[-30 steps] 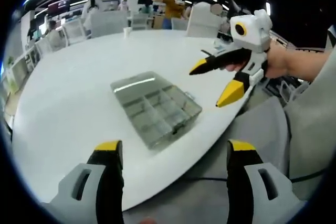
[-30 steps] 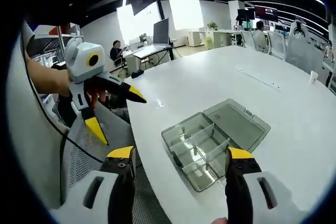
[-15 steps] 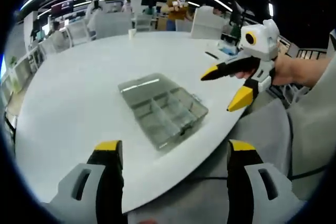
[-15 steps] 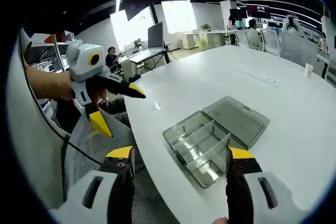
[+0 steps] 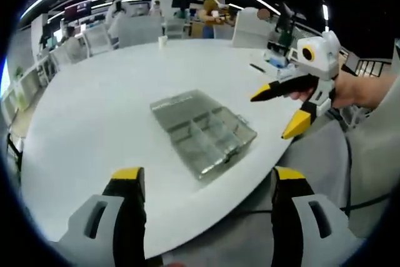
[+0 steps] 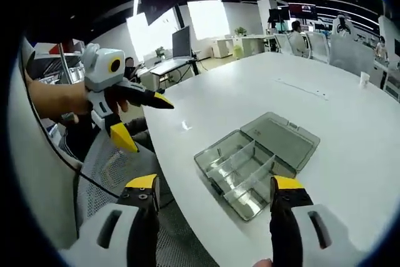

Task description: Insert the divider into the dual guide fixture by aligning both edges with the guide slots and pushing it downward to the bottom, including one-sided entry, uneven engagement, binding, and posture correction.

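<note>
One clear box lies open near the edge of the white surface, its lid folded flat beside the tray. Thin dividers stand inside the tray and split it into several compartments; whether any of them is loose or only partly seated cannot be told at this size.

In the left gripper view, the left gripper rises from the bottom with its yellow-tipped jaws spread wide, nothing between them, the box lying beyond and between them. The right gripper comes in from the right, held in a hand off the surface's edge, well apart from the box, its jaws spread and empty.

In the right gripper view, the right gripper frames the near end of the box with its jaws parted, touching nothing. The left gripper shows at the left, held in a hand off the surface's edge, jaws apart and empty.

Beyond the surface stand chairs, desks with a monitor, and people farther off.
</note>
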Tool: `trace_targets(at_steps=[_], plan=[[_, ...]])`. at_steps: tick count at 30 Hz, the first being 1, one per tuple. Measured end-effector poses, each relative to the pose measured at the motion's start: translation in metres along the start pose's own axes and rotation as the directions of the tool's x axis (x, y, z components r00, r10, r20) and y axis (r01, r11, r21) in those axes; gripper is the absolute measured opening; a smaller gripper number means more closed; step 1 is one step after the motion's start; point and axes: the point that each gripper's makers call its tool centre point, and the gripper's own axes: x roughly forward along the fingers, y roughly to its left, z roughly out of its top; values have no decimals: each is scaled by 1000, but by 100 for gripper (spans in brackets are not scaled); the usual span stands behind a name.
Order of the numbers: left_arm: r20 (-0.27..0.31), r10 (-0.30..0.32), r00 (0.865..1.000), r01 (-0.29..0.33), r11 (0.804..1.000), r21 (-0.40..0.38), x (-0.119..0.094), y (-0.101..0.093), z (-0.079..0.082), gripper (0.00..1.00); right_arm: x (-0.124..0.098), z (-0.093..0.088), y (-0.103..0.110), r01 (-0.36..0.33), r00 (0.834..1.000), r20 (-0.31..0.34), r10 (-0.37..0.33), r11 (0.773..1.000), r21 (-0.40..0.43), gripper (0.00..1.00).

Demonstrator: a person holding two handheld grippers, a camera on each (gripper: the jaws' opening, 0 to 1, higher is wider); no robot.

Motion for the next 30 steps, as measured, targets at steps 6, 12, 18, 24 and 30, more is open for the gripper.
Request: trace_targets(at_steps=[6,12,18,24,30], plan=[[0,10,1000,-10,1000,2,-1,5,1,83,-3,0,-3,16,1000,7,-17,1000,18,71],[-1,13,1000,-13,1000,-9,-1,9,2,84,-5,1,-4,27,999,19,-28,999,39,71],[4,13,1000,-13,1000,-18,-2,11,3,85,-7,0,-4,40,999,16,-40,998,46,70],[2,17,1000,-17,1000,-14,-3,13,2,85,-9,-3,-3,44,999,19,-46,997,60,70],[-8,19,1000,-19,1000,3,-3,13,0,85,-12,-3,-2,50,998,23,-52,997,66,69]])
